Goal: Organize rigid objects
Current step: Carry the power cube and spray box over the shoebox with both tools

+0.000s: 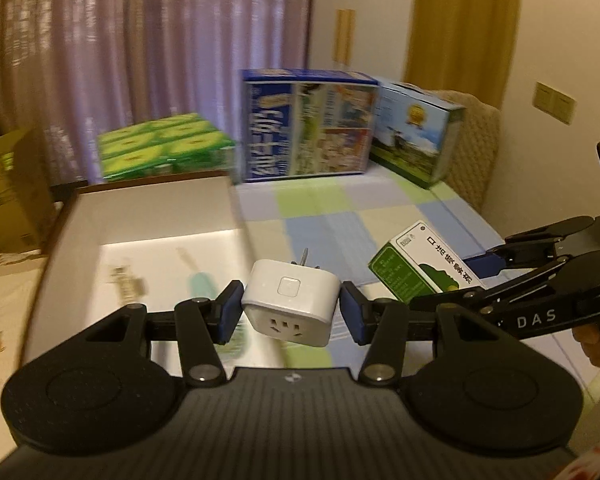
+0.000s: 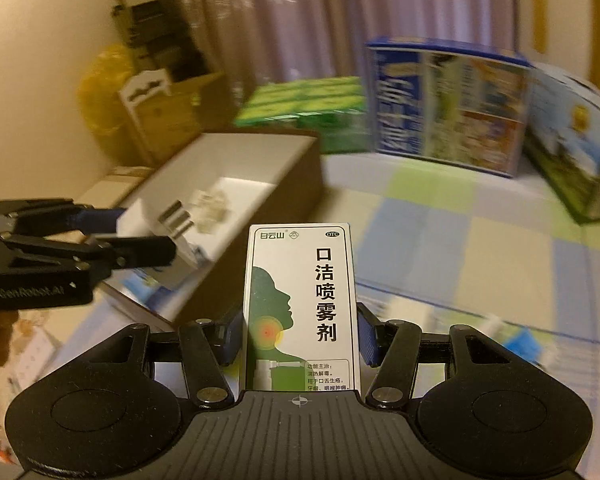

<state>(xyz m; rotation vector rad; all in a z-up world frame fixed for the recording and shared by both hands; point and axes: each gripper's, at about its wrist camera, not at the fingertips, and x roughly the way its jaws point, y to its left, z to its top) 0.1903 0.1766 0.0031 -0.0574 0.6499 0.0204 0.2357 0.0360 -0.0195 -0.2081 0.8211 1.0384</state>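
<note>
Plug adapter [image 1: 290, 306], white, sits clamped between the left gripper [image 1: 290, 308] jaws, lifted clear above the near edge of the open box [image 1: 72, 216]. Over on the right gripper [image 2: 300, 330], the jaws pinch a green-and-white spray carton [image 2: 300, 308], upright, above the checked cloth [image 2: 480, 248]. Inside the box lie a few small items, too blurred to name. Milk cartons [image 1: 306, 126] stand behind.

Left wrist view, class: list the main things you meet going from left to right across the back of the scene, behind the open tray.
Cardboard box → green pack → tall blue carton → smaller blue-and-green carton → wall switch.
</note>
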